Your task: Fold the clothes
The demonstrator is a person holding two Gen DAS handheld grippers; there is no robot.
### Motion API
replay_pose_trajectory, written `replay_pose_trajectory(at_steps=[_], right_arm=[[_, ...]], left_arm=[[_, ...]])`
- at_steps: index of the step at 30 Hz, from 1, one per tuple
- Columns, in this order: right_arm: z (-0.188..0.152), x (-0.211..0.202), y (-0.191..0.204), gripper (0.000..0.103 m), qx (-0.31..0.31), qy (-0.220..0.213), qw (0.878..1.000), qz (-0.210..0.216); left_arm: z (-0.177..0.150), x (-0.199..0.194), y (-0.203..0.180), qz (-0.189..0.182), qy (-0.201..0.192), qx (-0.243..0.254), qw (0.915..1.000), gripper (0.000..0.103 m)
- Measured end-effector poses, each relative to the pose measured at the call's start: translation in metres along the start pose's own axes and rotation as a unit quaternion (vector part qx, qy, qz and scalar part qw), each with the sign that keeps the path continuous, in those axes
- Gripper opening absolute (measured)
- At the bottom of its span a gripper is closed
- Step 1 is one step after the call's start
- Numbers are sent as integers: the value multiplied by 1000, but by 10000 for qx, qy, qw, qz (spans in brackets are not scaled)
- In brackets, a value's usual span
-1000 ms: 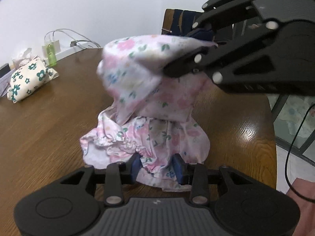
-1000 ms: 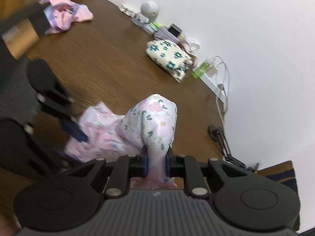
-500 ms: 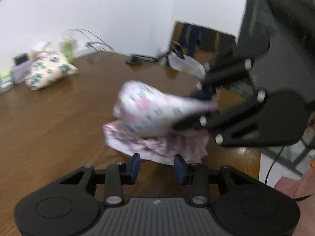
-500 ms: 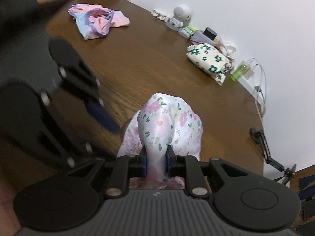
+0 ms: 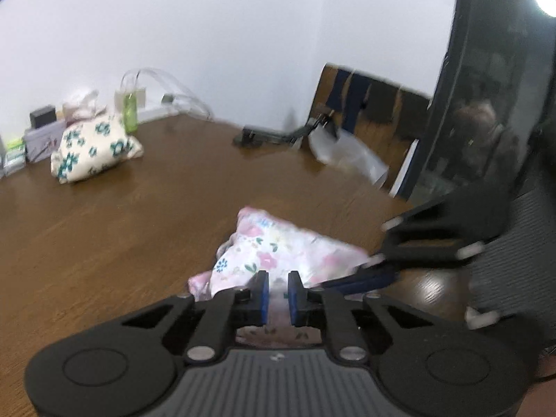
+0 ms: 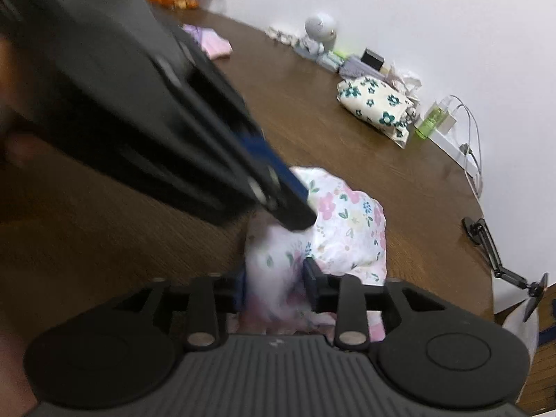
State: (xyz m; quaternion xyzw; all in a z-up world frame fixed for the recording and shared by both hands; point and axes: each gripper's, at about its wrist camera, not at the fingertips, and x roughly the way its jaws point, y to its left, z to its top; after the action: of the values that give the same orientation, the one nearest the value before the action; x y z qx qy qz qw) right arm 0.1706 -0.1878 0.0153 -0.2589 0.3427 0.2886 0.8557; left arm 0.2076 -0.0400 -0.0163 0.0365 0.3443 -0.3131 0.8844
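The floral garment [image 5: 278, 253] lies bunched on the brown wooden bench [image 5: 114, 229], close to the near edge and towards the bench's right-hand side as the left wrist view shows it. It is pale pink and white with small flowers and green leaves, folded over on itself into a soft mound.

The left tool [image 5: 277, 295] sits low over the near side of the garment, its blue-padded fingers [image 5: 263, 293] drawn narrow with a slim gap between them. Cloth shows in that gap and under it, but whether the pads pinch it cannot be told (the picture is blurred there).

The right tool [image 6: 276, 283] has its fingers set wider, with a fold of the garment [image 6: 347, 222] standing between them; the cloth fills most of the gap, yet contact with the pads is too smeared to judge. In the right wrist view the left tool crosses from the upper left, its tip resting on top of the mound.

Towards the far edge of the bench, well apart from the garment, lies a cream pouch with dark green flowers [image 5: 92, 147]. Just beside it stand a green bottle [image 5: 130, 113], a white charger with cables [image 6: 451, 128] and some small boxes [image 5: 41, 132]. A pink cloth [image 6: 215, 43] lies at the far left edge in the right wrist view.
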Motion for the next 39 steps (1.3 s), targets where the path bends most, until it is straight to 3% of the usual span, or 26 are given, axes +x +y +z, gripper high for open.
replay_pose_trajectory(at_steps=[5, 9, 15, 27, 29, 31, 32, 34, 39], right_arm=[[-8, -36, -32, 44, 752, -421, 9949, 515], [-13, -17, -55, 44, 1197, -391, 9911, 425], [-32, 20, -52, 43, 1390, -166, 9892, 442], [-48, 25, -43, 43, 1584, -427, 9861, 280], [-47, 17, -49, 45, 1811, -494, 9814, 406], [-47, 6, -57, 56, 2072, -630, 9748, 528], [-47, -3, -61, 65, 2236, -764, 9699, 586], [-50, -22, -67, 82, 2451, -1027, 9625, 545], [-66, -41, -72, 99, 2976, -1091, 9476, 390]], left_arm=[[-5, 4, 3, -9, 43, -32, 10000, 10], [-7, 7, -1, 89, 72, 71, 9999, 11], [-14, 16, -4, 228, 209, 146, 9994, 11], [-18, 23, -3, 247, 271, 229, 9991, 12], [-16, 11, -6, 226, 122, 236, 9994, 25], [-14, -4, -10, 206, -77, 247, 9995, 58], [-13, -13, -13, 251, -214, 278, 9991, 64], [-11, -31, -17, 382, -562, 326, 9972, 93], [-5, -56, -15, 552, -904, 260, 9940, 100]])
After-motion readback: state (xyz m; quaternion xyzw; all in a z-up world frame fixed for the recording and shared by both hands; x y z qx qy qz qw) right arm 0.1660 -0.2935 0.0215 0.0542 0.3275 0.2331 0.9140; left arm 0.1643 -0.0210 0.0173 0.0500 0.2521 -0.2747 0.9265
